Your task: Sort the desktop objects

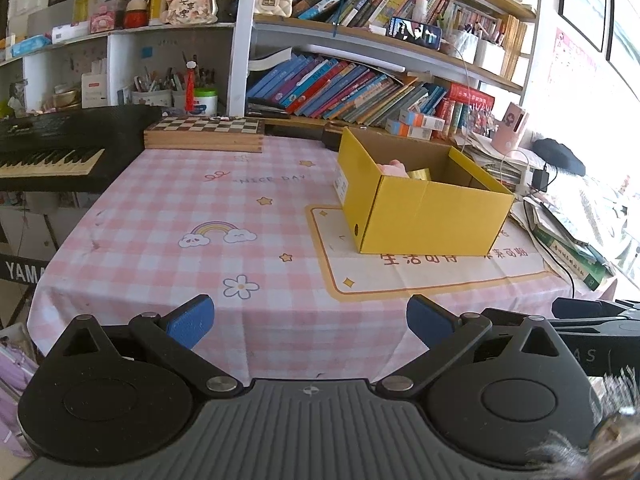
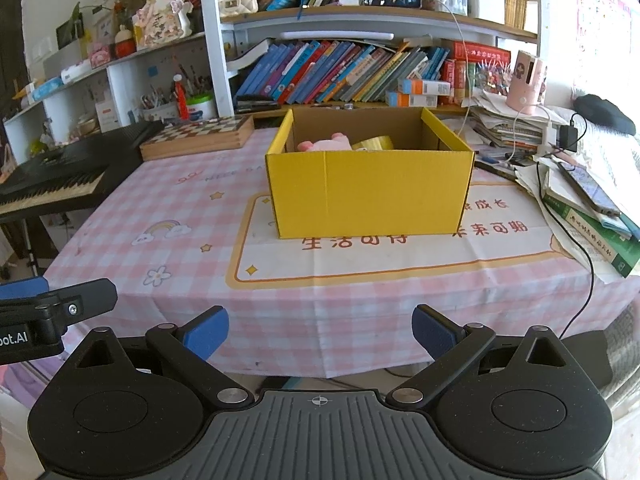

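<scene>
Both the left hand-held gripper (image 1: 310,322) and right hand-held gripper (image 2: 320,332) hang spread and empty off the table (image 2: 192,208) edge, since the yellow box (image 2: 372,196) (pink toy (image 2: 326,145) inside) apparently holds everything sortable.

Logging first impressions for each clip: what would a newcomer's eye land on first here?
First, the yellow box, open-topped, on the cream mat in the middle of the pink checked tablecloth, with a pink toy and a yellow roll showing inside. Next, the crowded bookshelf behind it and the keyboard at the table's left. Both the left gripper and the right gripper sit low at the near edge, jaws wide open and empty.
</scene>
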Motion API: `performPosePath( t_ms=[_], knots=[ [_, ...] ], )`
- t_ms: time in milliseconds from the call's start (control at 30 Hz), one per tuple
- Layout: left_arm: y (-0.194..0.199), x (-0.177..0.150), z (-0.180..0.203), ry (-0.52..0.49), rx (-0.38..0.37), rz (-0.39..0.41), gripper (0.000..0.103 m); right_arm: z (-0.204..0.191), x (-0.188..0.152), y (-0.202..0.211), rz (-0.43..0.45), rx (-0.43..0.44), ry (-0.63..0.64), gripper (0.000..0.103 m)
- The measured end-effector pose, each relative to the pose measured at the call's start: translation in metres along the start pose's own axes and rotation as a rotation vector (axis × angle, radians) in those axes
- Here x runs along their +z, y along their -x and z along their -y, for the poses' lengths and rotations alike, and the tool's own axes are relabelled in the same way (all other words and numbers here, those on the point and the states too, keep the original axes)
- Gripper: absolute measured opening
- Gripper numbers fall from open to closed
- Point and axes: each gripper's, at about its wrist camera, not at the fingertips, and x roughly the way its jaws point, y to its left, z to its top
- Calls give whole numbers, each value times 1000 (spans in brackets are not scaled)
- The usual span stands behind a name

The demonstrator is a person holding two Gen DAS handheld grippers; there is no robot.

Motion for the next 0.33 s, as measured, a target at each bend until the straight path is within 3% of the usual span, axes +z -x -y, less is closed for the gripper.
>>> performPosePath(
  t_ms=[333],
  knots=[
    [0, 1, 3, -8, 16, 2, 103, 2, -1, -1, -8, 4, -6, 100]
  ],
)
